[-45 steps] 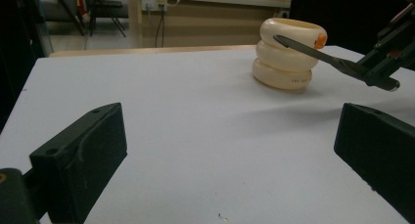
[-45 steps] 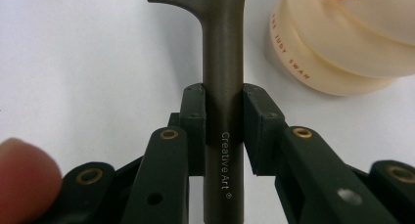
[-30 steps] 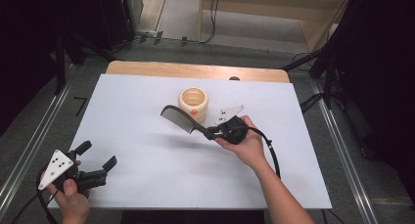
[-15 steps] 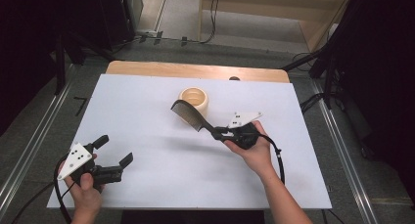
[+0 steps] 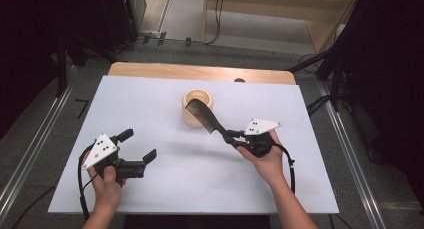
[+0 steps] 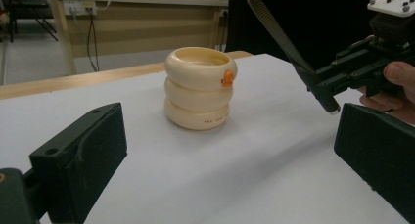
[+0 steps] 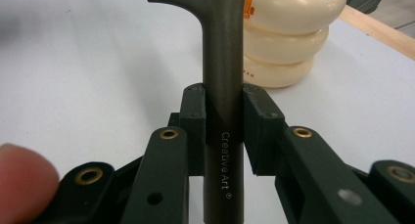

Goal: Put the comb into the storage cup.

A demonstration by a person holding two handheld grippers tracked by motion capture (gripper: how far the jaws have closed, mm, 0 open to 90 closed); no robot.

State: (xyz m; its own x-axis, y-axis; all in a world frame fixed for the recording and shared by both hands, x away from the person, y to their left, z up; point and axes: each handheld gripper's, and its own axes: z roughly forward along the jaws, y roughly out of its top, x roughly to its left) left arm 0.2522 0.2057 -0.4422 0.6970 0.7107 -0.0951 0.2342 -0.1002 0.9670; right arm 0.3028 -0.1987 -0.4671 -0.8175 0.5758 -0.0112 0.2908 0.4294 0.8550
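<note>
Comb (image 5: 205, 115) clamped by its handle between right gripper (image 5: 231, 137) jaws, raised aslant over cream ringed holder (image 5: 196, 107) on white table (image 5: 165, 189). Left gripper (image 5: 141, 146) jaws apart, nothing between.

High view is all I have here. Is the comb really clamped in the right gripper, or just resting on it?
Observer: Clamped. The right gripper has both pads pressed against the comb handle.
Operator: Any marking on the cup?
Observer: The cream cup has a small orange piece on its upper ring.
Operator: And the left gripper?
Observer: The left gripper is open, with nothing between its pads.
</note>
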